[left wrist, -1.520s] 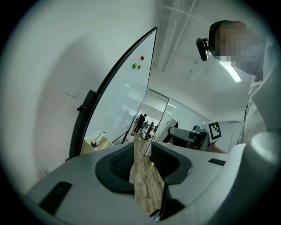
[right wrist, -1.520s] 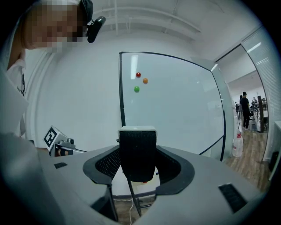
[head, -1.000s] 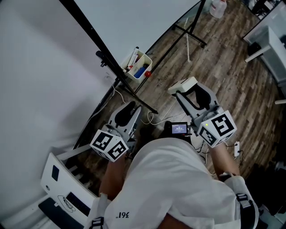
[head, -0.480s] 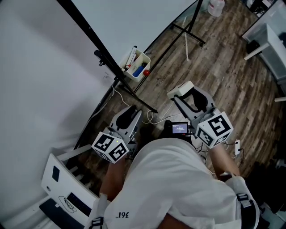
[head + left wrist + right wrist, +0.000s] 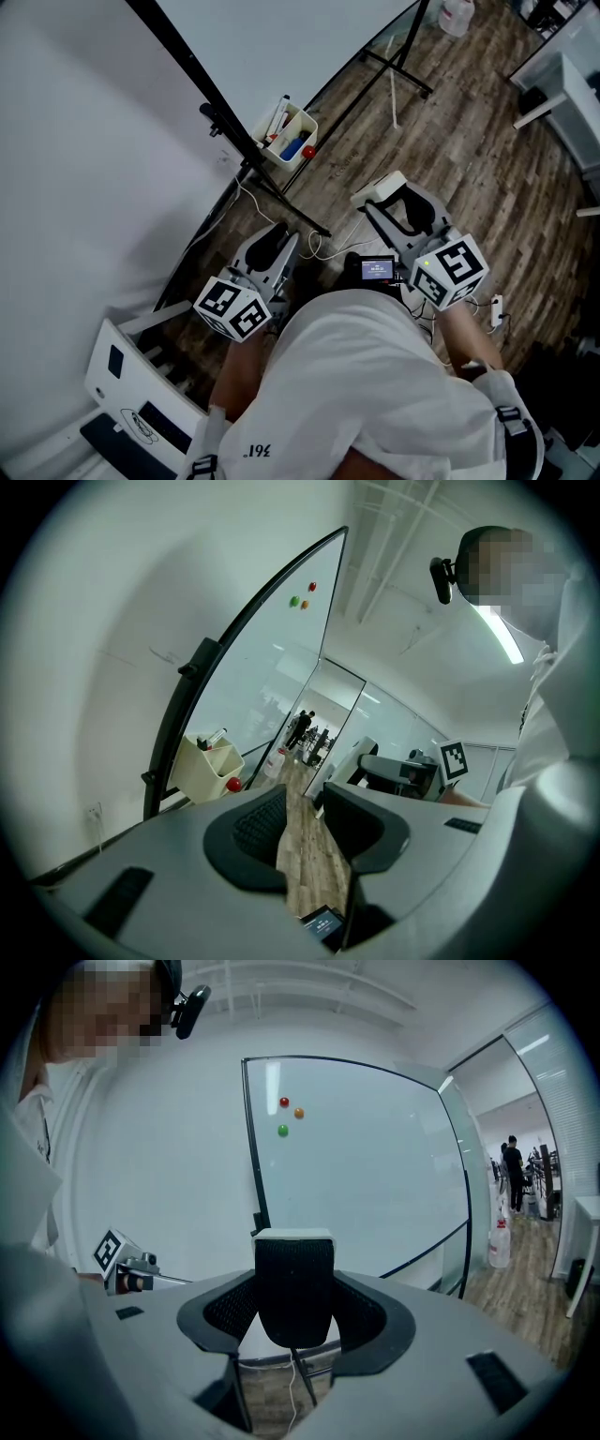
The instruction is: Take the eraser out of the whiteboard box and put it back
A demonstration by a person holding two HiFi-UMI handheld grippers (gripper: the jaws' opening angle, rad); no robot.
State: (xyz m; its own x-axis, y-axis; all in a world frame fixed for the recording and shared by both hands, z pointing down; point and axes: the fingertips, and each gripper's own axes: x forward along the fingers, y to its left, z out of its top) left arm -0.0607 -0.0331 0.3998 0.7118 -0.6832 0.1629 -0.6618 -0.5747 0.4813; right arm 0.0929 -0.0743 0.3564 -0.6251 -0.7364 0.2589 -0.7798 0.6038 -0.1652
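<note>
Left gripper [image 5: 302,819]: jaws apart, nothing between them. Right gripper [image 5: 386,194]: clamped on the eraser [image 5: 293,1274], held in the air well short of the box [image 5: 298,123] at the whiteboard [image 5: 375,1166] frame. Eraser looks light, with a soft felt face and a stiffer white back. Best gripped across the sides; slip unlikely.

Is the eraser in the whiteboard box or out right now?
Out: the right tool is shut on the eraser, well clear of the whiteboard box.
</note>
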